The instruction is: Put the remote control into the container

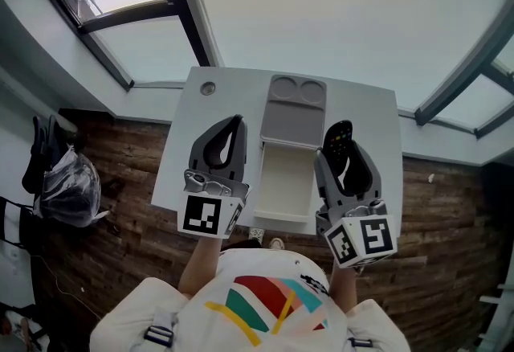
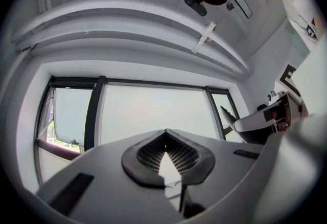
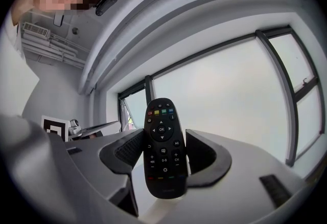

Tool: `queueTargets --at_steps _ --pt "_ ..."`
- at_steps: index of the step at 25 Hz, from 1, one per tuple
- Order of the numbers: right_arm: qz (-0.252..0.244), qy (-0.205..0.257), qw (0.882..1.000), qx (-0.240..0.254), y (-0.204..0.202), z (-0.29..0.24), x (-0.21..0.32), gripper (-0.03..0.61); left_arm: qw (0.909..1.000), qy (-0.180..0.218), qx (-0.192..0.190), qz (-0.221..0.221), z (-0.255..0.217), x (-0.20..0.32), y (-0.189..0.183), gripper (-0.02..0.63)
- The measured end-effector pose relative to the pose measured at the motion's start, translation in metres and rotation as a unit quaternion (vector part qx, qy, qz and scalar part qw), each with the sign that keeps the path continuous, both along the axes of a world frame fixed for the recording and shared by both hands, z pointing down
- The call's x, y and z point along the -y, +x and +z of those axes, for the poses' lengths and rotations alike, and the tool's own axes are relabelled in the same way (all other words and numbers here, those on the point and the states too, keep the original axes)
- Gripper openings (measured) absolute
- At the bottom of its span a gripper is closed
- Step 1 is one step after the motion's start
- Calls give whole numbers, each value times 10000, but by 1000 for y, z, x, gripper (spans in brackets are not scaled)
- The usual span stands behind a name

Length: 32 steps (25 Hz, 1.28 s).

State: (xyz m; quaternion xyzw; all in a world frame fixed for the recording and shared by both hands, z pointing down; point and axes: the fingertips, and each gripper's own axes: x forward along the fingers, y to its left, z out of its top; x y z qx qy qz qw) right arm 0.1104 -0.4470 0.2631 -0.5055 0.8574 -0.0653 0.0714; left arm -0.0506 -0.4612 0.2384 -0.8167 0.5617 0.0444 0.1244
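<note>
My right gripper (image 1: 340,143) is shut on a black remote control (image 1: 338,138), held upright over the right part of a small white table (image 1: 187,136). In the right gripper view the remote (image 3: 163,151) stands between the two dark pads, buttons facing the camera, and sticks up past the right gripper (image 3: 164,141). The container (image 1: 286,183) is a white open box at the table's middle, with its grey lid (image 1: 294,111) folded back behind it. It lies just left of the right gripper. My left gripper (image 1: 234,124) hovers left of the box, tips together (image 2: 165,133), holding nothing.
A small round fitting (image 1: 208,88) sits at the table's far left corner. Dark wooden flooring (image 1: 128,182) surrounds the table, and a black bag (image 1: 68,182) lies on it at the left. Large windows (image 1: 321,13) run behind the table.
</note>
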Motion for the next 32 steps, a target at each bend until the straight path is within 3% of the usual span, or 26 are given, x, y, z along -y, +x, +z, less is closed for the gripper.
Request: queueTargets --at_steps 14,18,24,32 --pt "120 -531 9981 -298 -28 31 30 259 9988 -402 -211 179 35 37 -19 5" --pt "105 -788 9963 -336 -41 49 38 259 9989 -312 -204 288 46 47 -26 6" --pt "194 -1368 9901 -252 -50 87 47 259 9963 -770 -254 295 86 58 -31 6" --pt "332 -2356 9702 -458 -60 165 43 259 9899 -1332 -184 438 134 71 -29 6"
